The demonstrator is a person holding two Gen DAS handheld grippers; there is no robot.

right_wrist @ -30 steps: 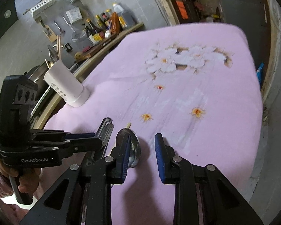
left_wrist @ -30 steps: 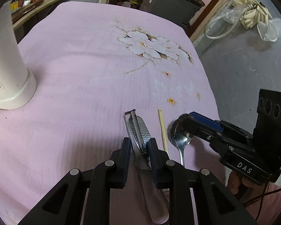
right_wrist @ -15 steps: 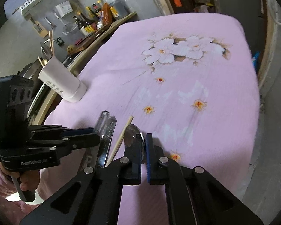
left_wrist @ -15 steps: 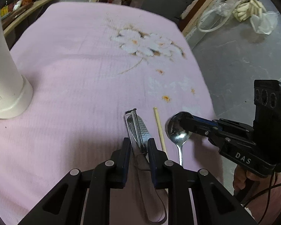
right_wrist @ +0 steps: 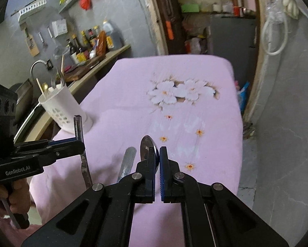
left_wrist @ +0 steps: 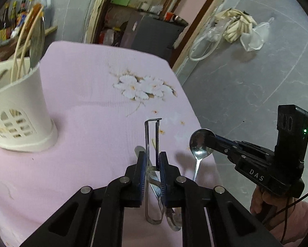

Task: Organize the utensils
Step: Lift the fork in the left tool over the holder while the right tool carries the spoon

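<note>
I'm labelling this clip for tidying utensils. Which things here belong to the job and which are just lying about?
Job: peeler clamped in left gripper; spoon clamped in right gripper; white utensil holder; flat utensil on the cloth.

Lying about: sauce bottles; white hose; rags on the floor.

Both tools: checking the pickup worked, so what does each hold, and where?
Left tool: peeler, near mid-length. Right tool: spoon, by its bowl.

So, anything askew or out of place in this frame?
One thing: a flat metal piece lies loose on the pink cloth, under the peeler held in the left gripper. Whether it came off the peeler can't be told. The right gripper holds the spoon by its bowl.
</note>
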